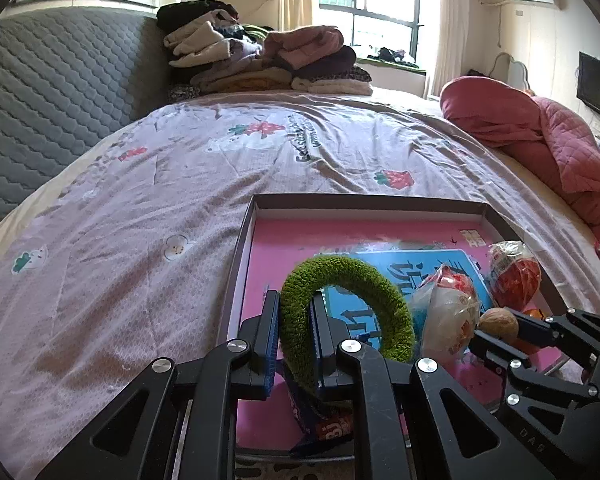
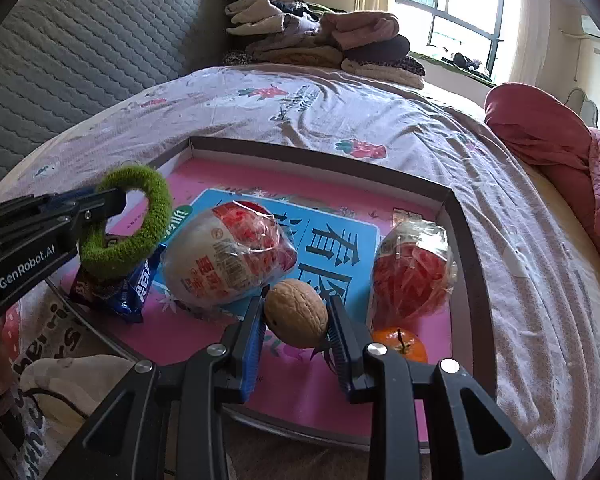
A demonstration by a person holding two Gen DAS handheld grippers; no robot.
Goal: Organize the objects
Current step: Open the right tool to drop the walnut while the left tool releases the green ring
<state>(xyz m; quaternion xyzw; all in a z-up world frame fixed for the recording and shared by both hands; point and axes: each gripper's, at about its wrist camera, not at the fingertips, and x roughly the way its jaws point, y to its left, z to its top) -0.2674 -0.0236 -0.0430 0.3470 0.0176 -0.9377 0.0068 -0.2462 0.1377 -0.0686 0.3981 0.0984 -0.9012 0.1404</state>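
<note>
My left gripper point(image 1: 296, 344) pinches the fuzzy green fabric ring point(image 1: 352, 300) and my right gripper point(image 2: 296, 334) clamps the brown walnut point(image 2: 296, 313), both over the shallow pink-floored cardboard tray point(image 2: 466, 240). Two wrapped buns, a blue snack packet and an orange already lie inside; these two remain to set down.

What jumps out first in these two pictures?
A fuzzy green ring, pinched in the left claw over the pink-lined tray on the bed. Beside it, the right claw grips a walnut, between two plastic-wrapped red-and-white packets.
</note>
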